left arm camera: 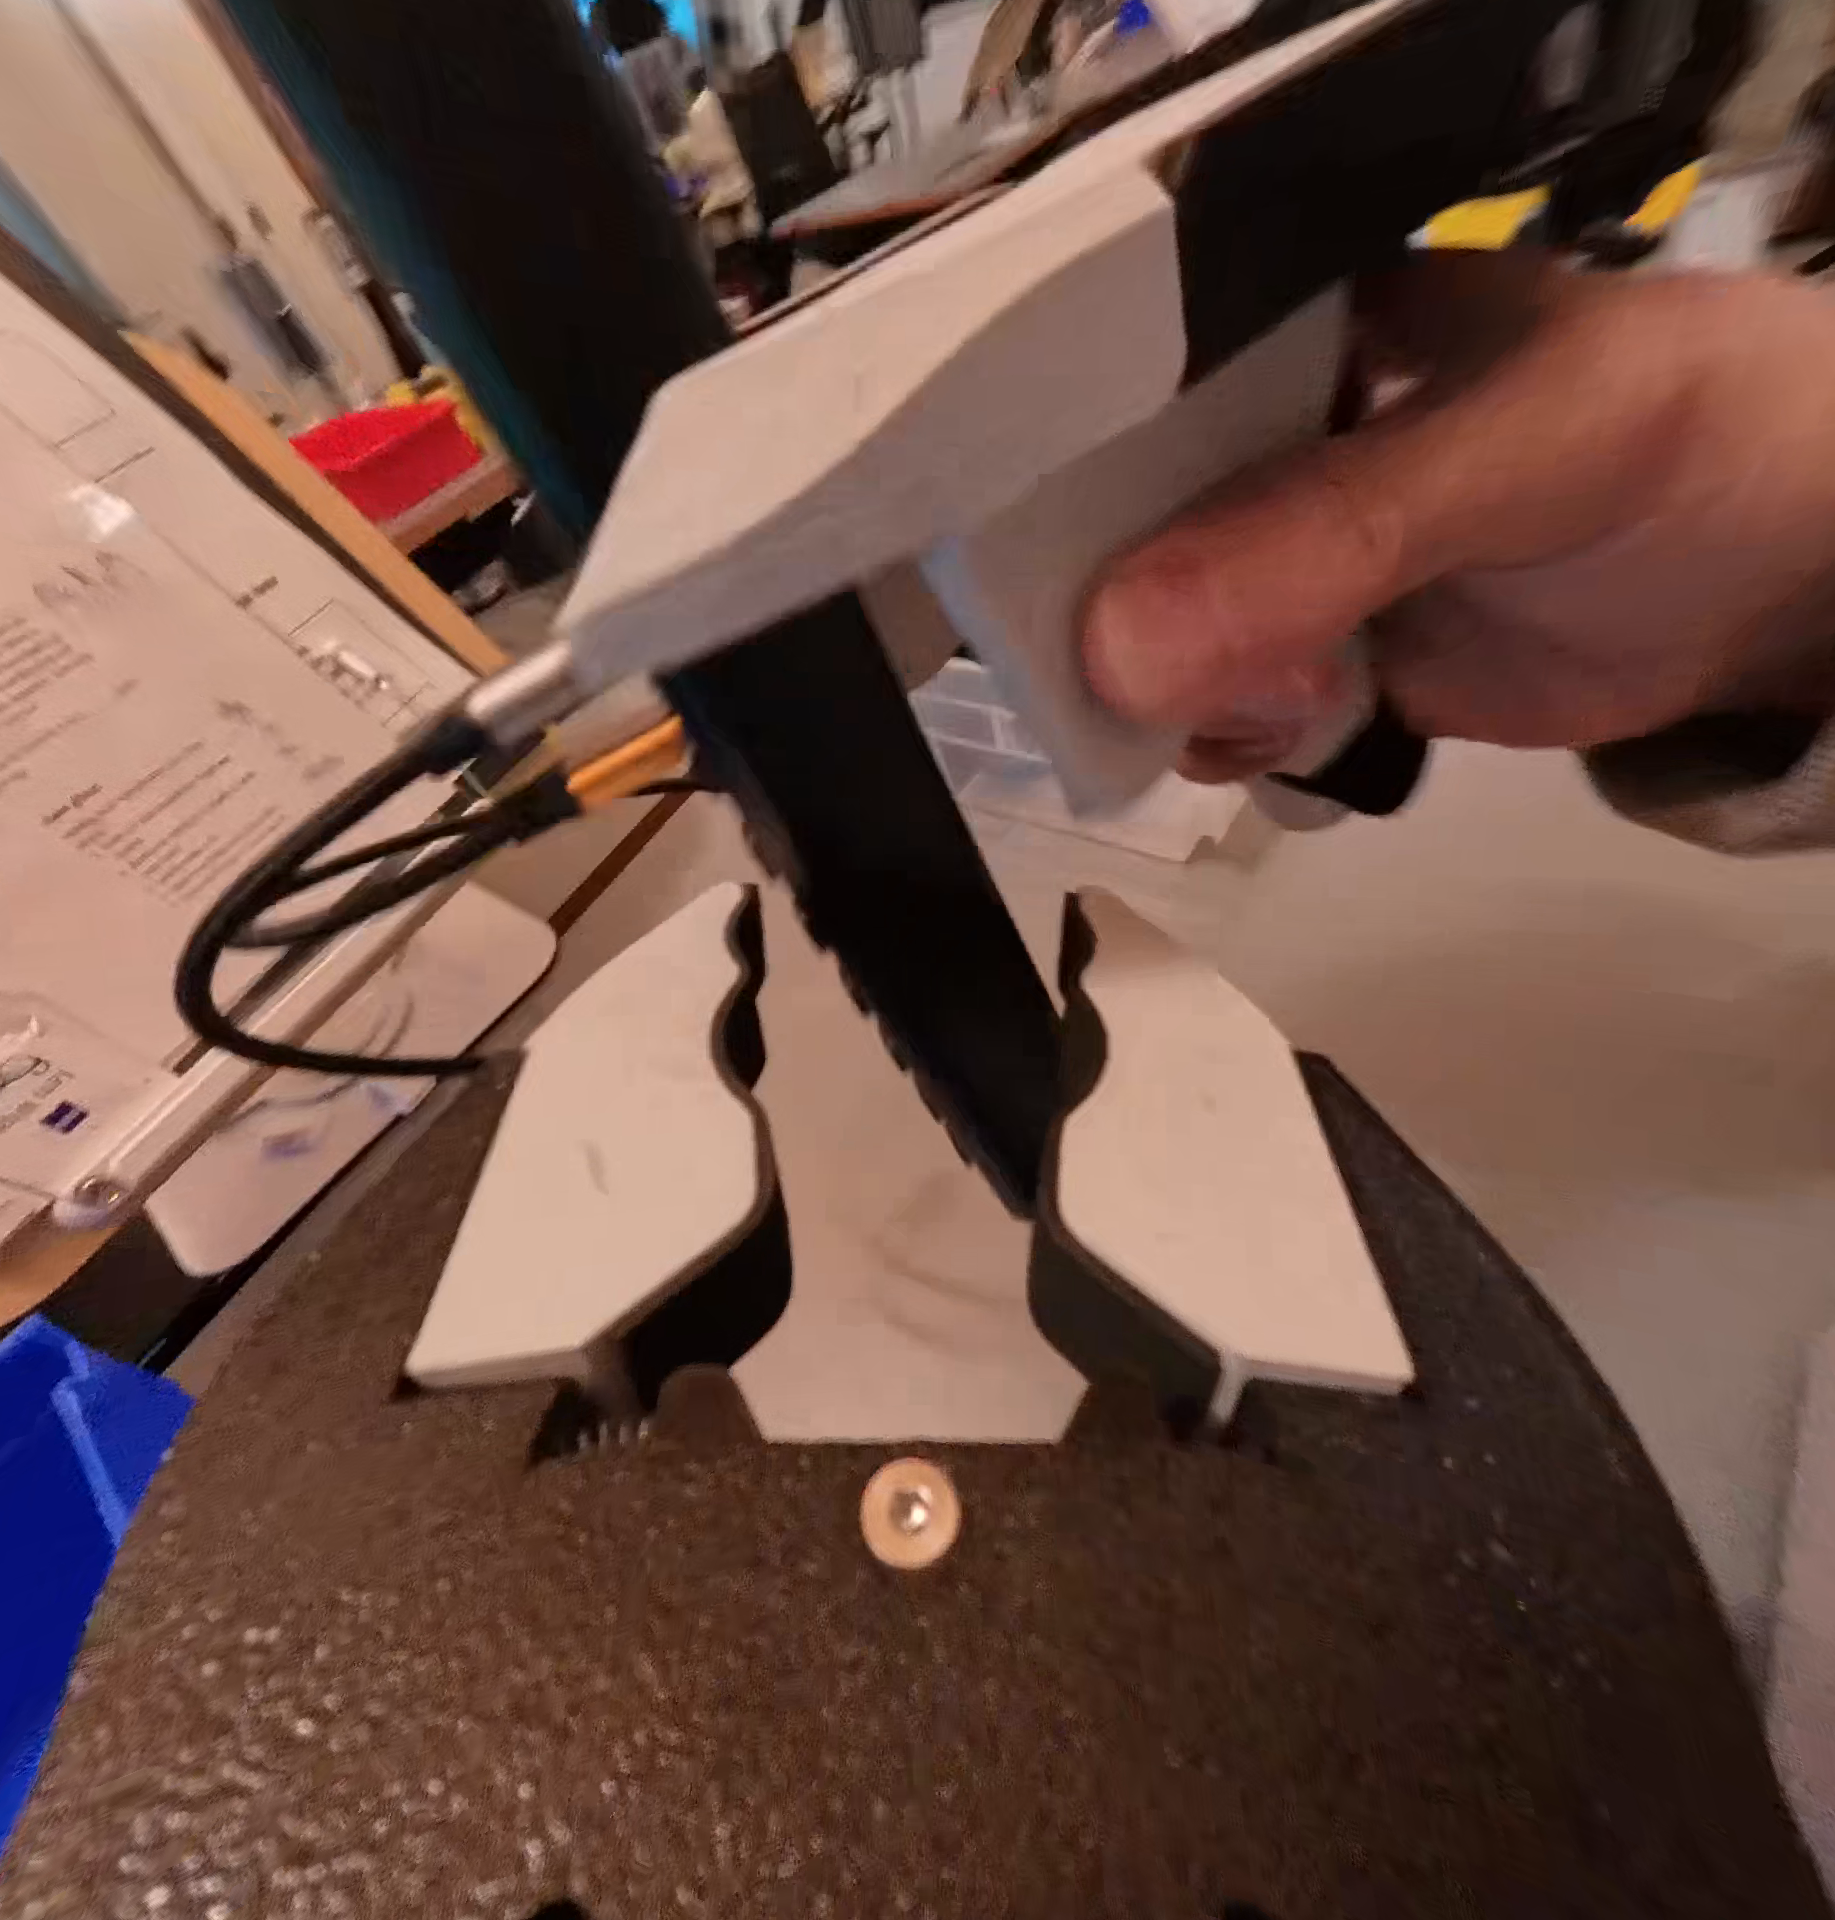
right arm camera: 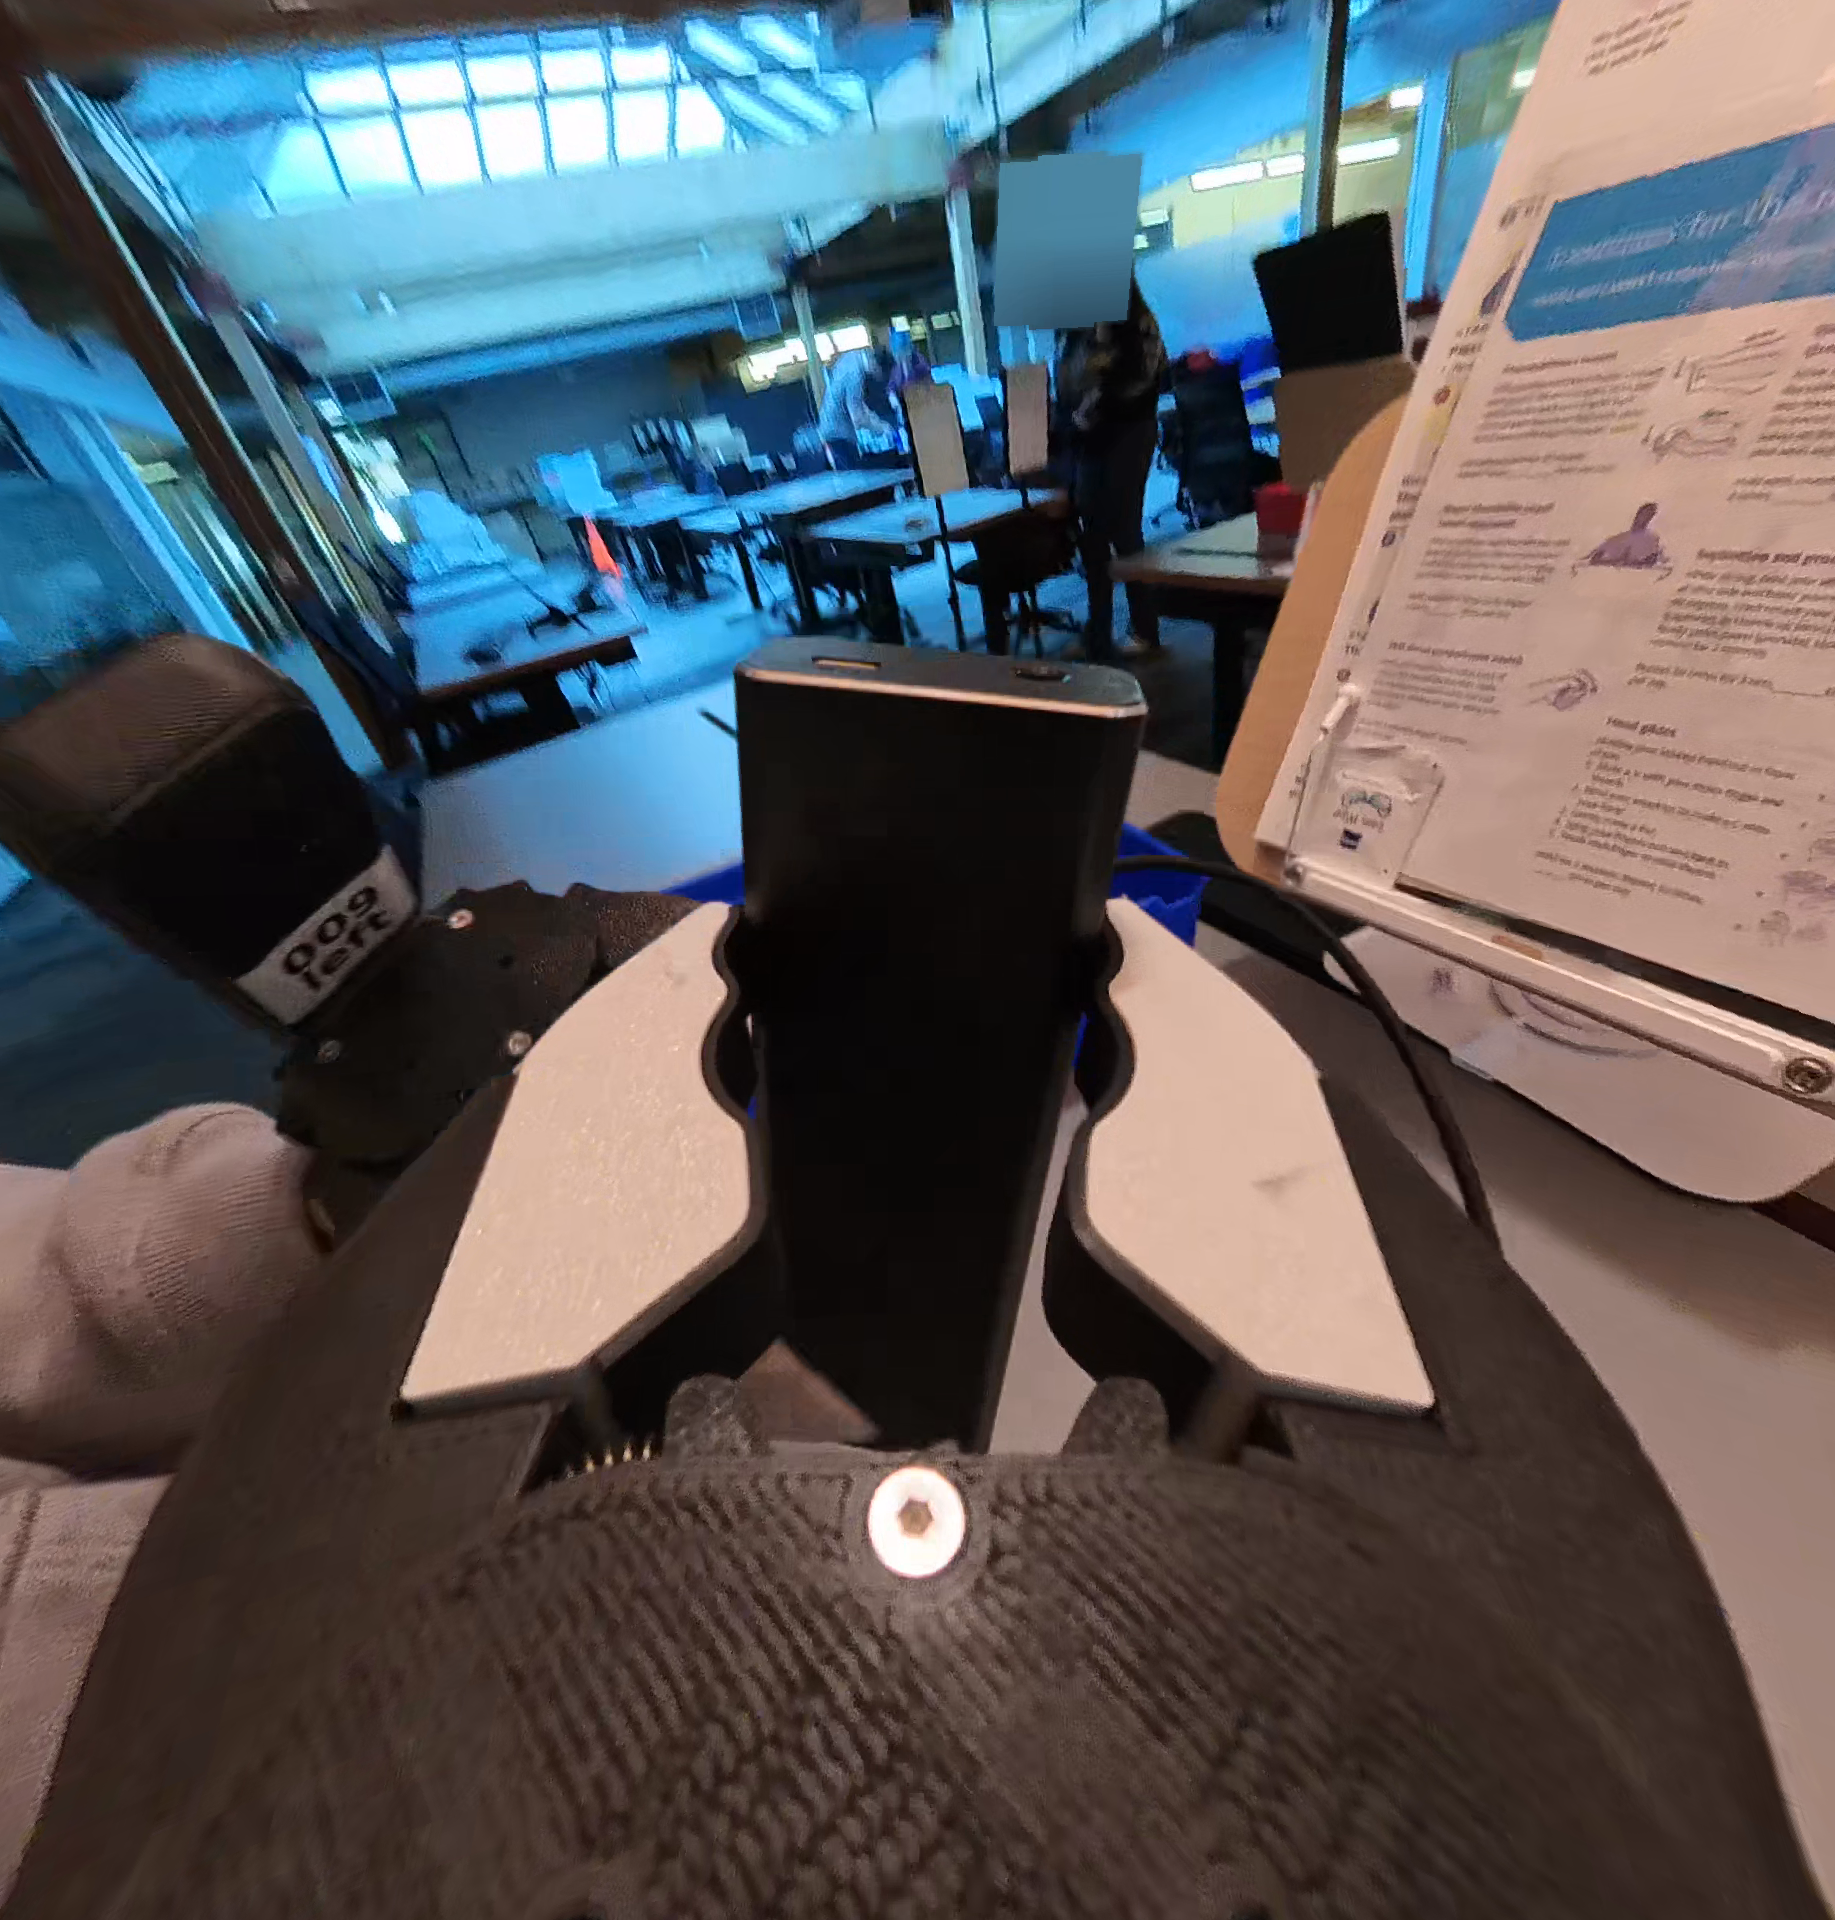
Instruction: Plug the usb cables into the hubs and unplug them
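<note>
My right gripper (right arm camera: 918, 925) is shut on a long black USB hub (right arm camera: 934, 1039). The hub stands out past the fingertips, and two ports show on its far end. In the left wrist view the hub (left arm camera: 892, 935) hangs edge-on from the right gripper's white fingers (left arm camera: 840, 468). Its free end sits in the gap of my open left gripper (left arm camera: 913, 914), close to that gripper's right finger. A silver plug (left arm camera: 523, 696) and an orange plug (left arm camera: 627, 764) on black cables (left arm camera: 227, 935) meet the hub's side, apparently plugged in. One cable (right arm camera: 1380, 1018) trails right.
A tilted stand with printed sheets (left arm camera: 113, 779) (right arm camera: 1619, 623) is close beside the hub. A blue bin (left arm camera: 30, 1507) (right arm camera: 1152, 894) sits low down. A hand (left arm camera: 1464, 540) grips the right gripper. The left gripper's handle (right arm camera: 196, 790) is at the left. White tabletop (right arm camera: 1671, 1403); tables and a person (right arm camera: 1110, 447) are far off.
</note>
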A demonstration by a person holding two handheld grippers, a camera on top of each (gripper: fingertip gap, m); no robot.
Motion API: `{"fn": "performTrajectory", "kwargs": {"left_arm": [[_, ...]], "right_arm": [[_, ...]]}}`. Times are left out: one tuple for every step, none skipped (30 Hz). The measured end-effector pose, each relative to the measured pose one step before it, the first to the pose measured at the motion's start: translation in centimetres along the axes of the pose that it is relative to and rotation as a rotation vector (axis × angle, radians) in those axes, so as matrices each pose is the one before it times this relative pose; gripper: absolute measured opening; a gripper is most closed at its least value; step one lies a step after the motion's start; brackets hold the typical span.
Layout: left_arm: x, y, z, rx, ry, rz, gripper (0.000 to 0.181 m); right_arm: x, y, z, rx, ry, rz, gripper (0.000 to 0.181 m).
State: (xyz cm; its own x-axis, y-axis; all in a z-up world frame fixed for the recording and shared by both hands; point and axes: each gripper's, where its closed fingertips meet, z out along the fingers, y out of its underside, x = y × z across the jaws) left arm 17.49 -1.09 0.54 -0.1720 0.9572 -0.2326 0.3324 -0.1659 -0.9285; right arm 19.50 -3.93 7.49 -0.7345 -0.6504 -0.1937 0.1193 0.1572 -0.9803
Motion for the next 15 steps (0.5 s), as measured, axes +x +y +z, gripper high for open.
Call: {"fn": "performTrajectory", "kwargs": {"left_arm": [[0.056,0.074,0.674,-0.0181,-0.0319,0.0026,0.045],[-0.103,0.115,0.465,-0.0068,-0.0288,-0.0136,0.042],[-0.116,0.301,0.375,-0.0099,-0.017,-0.0397,0.037],[-0.135,0.213,0.244,0.0035,-0.0049,-0.0455,0.033],[-0.068,0.09,0.093,0.0155,0.0074,-0.021,0.032],[-0.033,0.151,0.002,0.007,0.0142,-0.0053,0.03],[0.086,0.138,-0.042,0.0056,0.0277,-0.0164,0.029],[0.233,-0.129,-0.144,0.031,0.042,-0.0283,0.028],[0.276,-0.316,-0.21,0.044,0.0465,-0.035,0.027],[0.304,-0.26,-0.218,0.034,0.0493,-0.0406,0.027],[0.396,-0.248,-0.228,0.0314,0.0606,-0.0396,0.027],[0.607,-0.255,-0.251,0.0327,0.0784,-0.0382,0.028],[0.579,-0.192,-0.245,0.0307,0.0696,-0.0214,0.028],[0.494,0.033,-0.2,0.0133,0.0549,0.0054,0.028],[0.584,0.25,-0.176,-0.0057,0.0543,0.0282,0.028]], "right_arm": [[-0.204,0.386,0.217,-0.0283,0.0168,-0.0209,0.061],[0.238,0.232,0.054,-0.0189,0.0389,-0.029,0.061],[0.549,0.248,-0.163,-0.026,0.0491,-0.0281,0.061],[0.29,0.264,-0.212,-0.0208,0.0159,-0.0125,0.061],[0.166,0.168,-0.235,-0.0019,-0.003,-0.0132,0.062],[-0.078,0.211,-0.288,-0.0001,-0.0286,-0.0116,0.062],[-0.172,0.184,-0.342,-0.004,-0.0406,-0.0035,0.06],[-0.338,-0.039,-0.457,0.0005,-0.0546,-0.0121,0.062],[-0.431,-0.225,-0.564,0.0058,-0.0593,-0.0291,0.065],[-0.237,-0.303,-0.695,0.0054,-0.0447,-0.0379,0.068],[0.279,-0.214,-0.729,-0.0085,-0.0137,-0.0263,0.071],[0.531,-0.266,-0.697,-0.016,0.0003,-0.004,0.074],[0.375,-0.527,-0.66,-0.0082,-0.0083,0.0047,0.077],[0.023,-0.684,-0.561,-0.003,-0.0278,-0.0002,0.08],[-0.353,-0.605,-0.323,-0.0105,-0.0486,-0.0037,0.078]]}}
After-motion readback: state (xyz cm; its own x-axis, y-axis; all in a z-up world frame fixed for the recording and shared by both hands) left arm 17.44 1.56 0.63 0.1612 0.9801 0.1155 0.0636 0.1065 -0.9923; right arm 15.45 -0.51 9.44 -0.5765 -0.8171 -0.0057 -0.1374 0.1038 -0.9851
